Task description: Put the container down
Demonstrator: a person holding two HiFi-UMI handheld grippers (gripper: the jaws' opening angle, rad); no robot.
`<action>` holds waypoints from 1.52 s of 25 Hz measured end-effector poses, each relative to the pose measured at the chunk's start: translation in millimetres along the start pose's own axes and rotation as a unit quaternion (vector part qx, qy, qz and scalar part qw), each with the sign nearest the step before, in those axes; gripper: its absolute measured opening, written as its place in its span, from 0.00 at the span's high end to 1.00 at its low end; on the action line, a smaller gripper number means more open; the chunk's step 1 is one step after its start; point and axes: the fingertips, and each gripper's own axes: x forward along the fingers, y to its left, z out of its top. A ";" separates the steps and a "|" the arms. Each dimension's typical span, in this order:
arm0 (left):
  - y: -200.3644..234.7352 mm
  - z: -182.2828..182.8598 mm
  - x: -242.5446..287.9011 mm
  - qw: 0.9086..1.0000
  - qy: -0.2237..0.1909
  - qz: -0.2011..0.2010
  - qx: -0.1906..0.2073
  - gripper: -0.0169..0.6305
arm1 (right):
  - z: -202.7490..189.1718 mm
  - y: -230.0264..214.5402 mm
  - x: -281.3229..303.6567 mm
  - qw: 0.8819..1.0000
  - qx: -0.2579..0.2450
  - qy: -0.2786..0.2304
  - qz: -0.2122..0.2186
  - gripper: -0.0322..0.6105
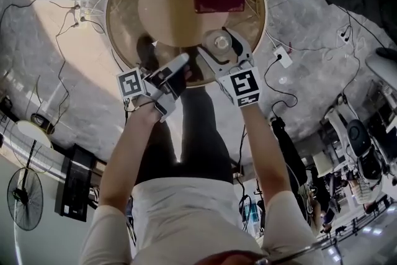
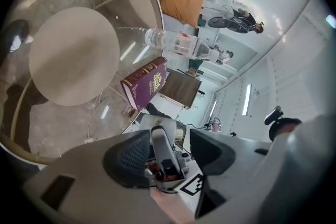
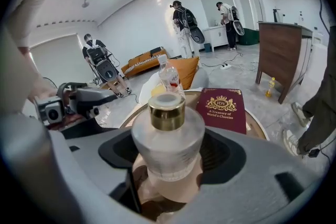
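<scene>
A round glass tabletop (image 1: 124, 18) with a gold-coloured rim stands over a marbled grey floor (image 1: 74, 102), and a tan disc (image 1: 167, 9) shows through the glass. The right gripper (image 3: 168, 152) pinches the container (image 3: 168, 136), a squat frosted-glass bottle with rounded shoulders and a shiny gold cap (image 3: 167, 111). The gripper's dark ribbed pads (image 3: 226, 152) press on both flanks. The frosting hides any contents, and I cannot tell whether the base touches the glass. Beyond those jaws stand an upright maroon hardback book (image 3: 222, 108) with a gold crest and a clear plastic water bottle (image 3: 169, 77). The left gripper (image 2: 170, 139), just left of the right jaws, has its jaws spread with nothing pinched.
</scene>
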 end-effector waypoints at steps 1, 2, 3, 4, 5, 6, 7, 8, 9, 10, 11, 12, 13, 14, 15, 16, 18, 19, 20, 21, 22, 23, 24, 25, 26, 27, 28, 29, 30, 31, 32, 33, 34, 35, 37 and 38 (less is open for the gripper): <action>3.3 1.4 0.5 1.000 0.000 0.001 0.001 0.61 | -5.1 -2.0 5.7 1.000 0.001 0.002 -0.003 0.43; 6.9 3.1 0.9 1.000 -0.001 0.002 0.000 0.62 | -10.3 -4.0 11.5 1.000 0.002 0.004 -0.006 0.43; 10.4 5.2 1.4 1.000 -0.002 0.003 -0.001 0.63 | -15.4 -6.1 17.2 1.000 0.003 0.005 -0.009 0.43; 13.8 7.3 1.7 1.000 -0.003 0.005 -0.001 0.64 | -20.5 -8.1 22.7 1.000 0.004 0.007 -0.013 0.43; 17.2 9.3 1.6 1.000 -0.003 0.007 -0.001 0.65 | -25.5 -10.0 27.8 1.000 0.006 0.008 -0.017 0.43; 20.7 11.5 1.0 1.000 -0.003 0.010 0.001 0.67 | -30.3 -11.8 32.6 1.000 0.006 0.010 -0.021 0.43; 24.3 13.7 -0.1 1.000 -0.003 0.014 0.002 0.68 | -34.7 -13.2 37.3 1.000 0.005 0.012 -0.025 0.43; 27.7 16.0 -1.5 1.000 -0.004 0.018 0.003 0.69 | -38.8 -14.1 41.9 1.000 0.001 0.015 -0.027 0.43; 30.9 18.2 -3.0 1.000 -0.005 0.021 0.003 0.70 | -42.7 -14.9 46.5 0.999 -0.003 0.017 -0.028 0.43; 33.6 20.3 -4.4 1.000 -0.006 0.023 0.002 0.71 | -46.5 -15.9 51.1 0.999 -0.006 0.020 -0.029 0.43; 36.0 22.1 -5.9 1.000 -0.007 0.024 0.001 0.72 | -50.2 -17.3 55.3 0.999 -0.007 0.021 -0.031 0.43; 38.4 23.4 -7.4 1.000 -0.008 0.025 0.000 0.74 | -53.7 -19.1 59.0 0.999 -0.007 0.023 -0.034 0.43; 41.0 24.5 -9.1 1.000 -0.008 0.027 -0.001 0.75 | -56.8 -21.2 62.1 0.999 -0.006 0.024 -0.039 0.43; 43.6 25.6 -10.9 1.000 -0.008 0.030 -0.002 0.75 | -59.5 -23.4 64.6 0.999 -0.006 0.024 -0.045 0.43; 46.2 26.9 -12.7 0.999 -0.008 0.032 -0.001 0.76 | -61.8 -25.6 66.6 0.998 -0.005 0.025 -0.051 0.43; 48.7 28.2 -14.5 0.999 -0.007 0.034 -0.001 0.77 | -63.8 -27.4 68.2 0.998 -0.004 0.024 -0.057 0.43; 53.1 30.8 -17.1 0.999 -0.006 0.038 -0.001 0.79 | -67.5 -30.1 70.7 0.998 -0.003 0.024 -0.066 0.43; 55.2 32.1 -17.5 0.999 -0.005 0.040 0.000 0.80 | -69.2 -31.2 71.7 0.997 -0.005 0.025 -0.067 0.43; 57.3 33.0 -17.5 0.999 -0.005 0.042 0.000 0.81 | -70.8 -32.1 72.5 0.997 -0.008 0.025 -0.068 0.43; 59.2 33.5 -17.2 0.999 -0.003 0.045 0.002 0.83 | -72.1 -32.9 73.2 0.997 -0.011 0.025 -0.069 0.43; 60.9 33.6 -17.1 0.999 -0.001 0.048 0.005 0.84 | -73.3 -33.6 73.6 0.997 -0.013 0.026 -0.069 0.43; 62.7 33.5 -17.2 0.999 0.001 0.052 0.008 0.85 | -74.3 -34.2 73.9 0.997 -0.015 0.026 -0.069 0.43; 64.3 33.2 -17.3 0.998 0.004 0.056 0.011 0.86 | -75.1 -35.2 74.1 0.997 -0.017 0.026 -0.070 0.43; 65.6 32.8 -17.2 0.998 0.007 0.058 0.013 0.87 | -75.8 -36.5 74.4 0.997 -0.018 0.026 -0.071 0.43; 66.6 32.3 -17.0 0.998 0.010 0.058 0.014 0.88 | -76.6 -38.1 74.7 0.997 -0.018 0.025 -0.073 0.43; 67.1 31.8 -16.7 0.998 0.012 0.056 0.012 0.90 | -77.5 -39.7 75.2 0.997 -0.018 0.024 -0.076 0.43; 67.2 31.4 -16.4 0.998 0.014 0.053 0.009 0.91 | -78.6 -41.0 76.0 0.996 -0.017 0.024 -0.079 0.43; 67.2 31.2 -16.1 0.999 0.014 0.050 0.005 0.91 | -79.8 -42.0 76.8 0.996 -0.017 0.023 -0.081 0.43; 67.6 31.2 -15.8 0.999 0.014 0.049 0.003 0.92 | -80.9 -42.8 77.4 0.996 -0.017 0.023 -0.083 0.43; 68.5 31.2 -15.5 0.999 0.014 0.049 0.002 0.92 | -81.9 -43.8 77.7 0.996 -0.017 0.023 -0.084 0.43; 69.7 31.2 -15.3 0.999 0.014 0.050 0.003 0.93 | -82.9 -44.8 77.8 0.996 -0.017 0.022 -0.086 0.43; 71.1 31.2 -15.3 0.999 0.015 0.051 0.003 0.93 | -83.8 -45.6 77.8 0.996 -0.017 0.022 -0.088 0.43; 72.4 31.3 -15.4 0.999 0.014 0.052 0.002 0.93 | -84.8 -46.3 77.9 0.996 -0.016 0.021 -0.089 0.43; 73.3 31.3 -15.4 0.999 0.014 0.052 0.001 0.93 | -85.6 -46.8 78.1 0.996 -0.016 0.021 -0.090 0.43; 74.6 31.2 -15.2 0.999 0.012 0.051 -0.003 0.94 | -87.4 -48.0 78.3 0.995 -0.015 0.020 -0.092 0.43; 75.5 31.0 -14.9 0.999 0.012 0.051 -0.003 0.94 | -88.3 -48.9 78.6 0.995 -0.014 0.020 -0.093 0.43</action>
